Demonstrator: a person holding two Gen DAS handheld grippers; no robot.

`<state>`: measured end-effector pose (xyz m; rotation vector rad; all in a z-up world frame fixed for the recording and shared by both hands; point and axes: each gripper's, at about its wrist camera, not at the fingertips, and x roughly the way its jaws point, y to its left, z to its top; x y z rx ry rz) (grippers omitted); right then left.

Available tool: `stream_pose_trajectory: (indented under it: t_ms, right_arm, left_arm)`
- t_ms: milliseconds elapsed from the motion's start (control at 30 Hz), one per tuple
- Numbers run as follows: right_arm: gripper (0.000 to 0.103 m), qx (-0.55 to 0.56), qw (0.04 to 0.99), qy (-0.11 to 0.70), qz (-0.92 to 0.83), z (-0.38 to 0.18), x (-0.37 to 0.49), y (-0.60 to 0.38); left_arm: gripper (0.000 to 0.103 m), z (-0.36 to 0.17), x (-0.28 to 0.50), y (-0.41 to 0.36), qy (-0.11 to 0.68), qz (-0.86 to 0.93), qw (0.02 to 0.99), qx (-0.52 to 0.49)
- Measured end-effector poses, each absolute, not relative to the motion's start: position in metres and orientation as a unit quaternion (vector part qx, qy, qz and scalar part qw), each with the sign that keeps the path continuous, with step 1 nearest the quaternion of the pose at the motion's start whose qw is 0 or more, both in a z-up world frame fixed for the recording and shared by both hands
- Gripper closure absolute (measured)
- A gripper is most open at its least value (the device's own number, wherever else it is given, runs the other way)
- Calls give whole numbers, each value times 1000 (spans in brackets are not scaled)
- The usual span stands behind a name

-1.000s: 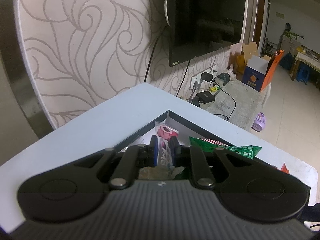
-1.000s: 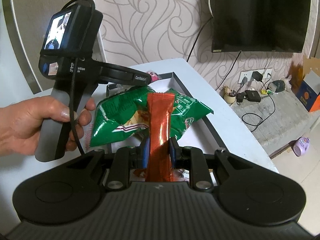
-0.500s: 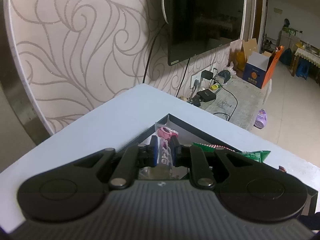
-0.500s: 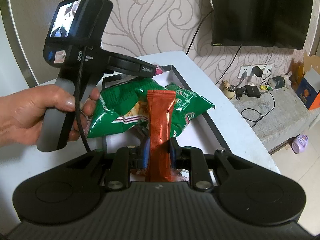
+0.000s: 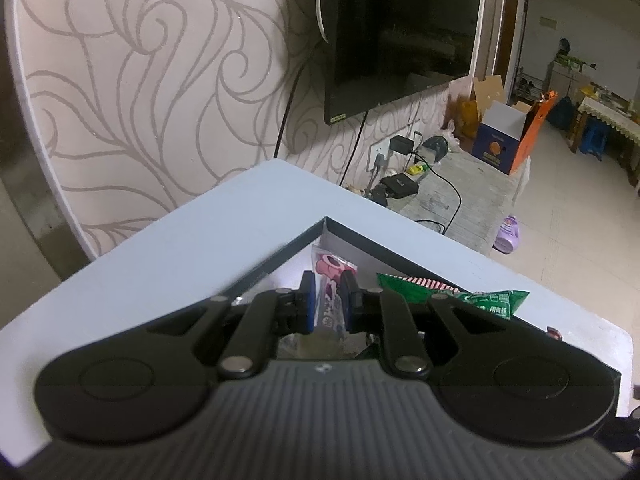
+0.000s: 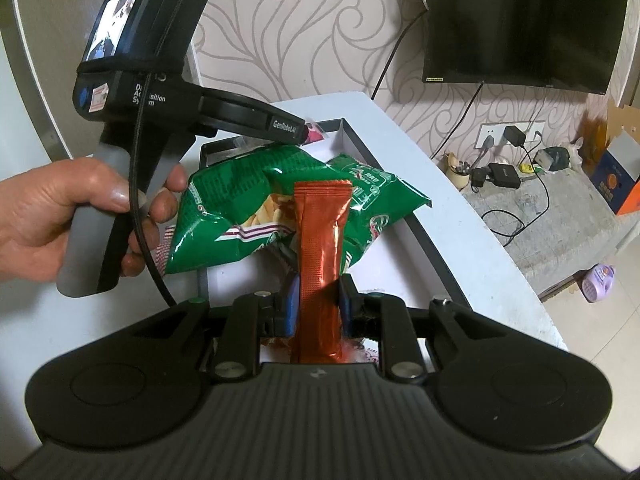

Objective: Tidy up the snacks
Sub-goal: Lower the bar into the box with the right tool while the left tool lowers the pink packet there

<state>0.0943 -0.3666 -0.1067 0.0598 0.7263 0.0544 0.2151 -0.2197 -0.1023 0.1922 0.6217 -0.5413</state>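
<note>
My left gripper [image 5: 328, 280] is shut on a small clear packet with pink print [image 5: 331, 276], held over the far corner of a dark-rimmed box [image 5: 360, 236] with a white inside. My right gripper [image 6: 318, 284] is shut on a long red stick packet [image 6: 322, 232] that stands upright above the box [image 6: 424, 232]. A crumpled green chip bag [image 6: 248, 208] lies across the box, also visible as the green bag [image 5: 484, 300] in the left wrist view. In the right wrist view a hand [image 6: 48, 208] holds the left gripper [image 6: 306, 130] over the box's far end.
The box sits on a white table [image 5: 192, 248] whose corner meets a swirl-patterned wall [image 5: 152, 80]. A dark screen [image 6: 520, 20] hangs on the wall. Beyond the table edge are cables and chargers [image 6: 500, 172], a cardboard box [image 5: 504, 140] and a purple bottle [image 6: 598, 286].
</note>
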Motion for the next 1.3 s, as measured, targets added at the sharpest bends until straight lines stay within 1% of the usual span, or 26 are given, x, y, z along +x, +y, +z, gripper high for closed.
stream_pose_trajectory:
  t_ms: [133,233,933,967,1033,1133,1300]
  right_arm:
    - [79,30,934,355,26,-106,96,-366]
    - [79,30,935,354,25,-105,96,-365]
    - [79,24,936,351,17,-106,94,-364]
    - [79,23,936,351,17,-107,93,-363]
    - [79,20,936,351,17,-107,94,-363]
    - [79,19,936,351,15,-107,96,-363]
    - [79,17,936,350,16,-105,99,-363]
  left_arm:
    - [87,-102,213,-222,307,-264,909,96]
    - [85,-102,213,-222,310,-258,910,96]
    - [83,-96,197,-225,299,-256,913,112]
    - [82,-96,197,-226,300,-259,911,111]
    - [71,-95,193,-227,297,-260,912,111]
    - [59,-92,188,-228,288,-257,916,112]
    - [57,-90,184,-229,285,-258,917,110]
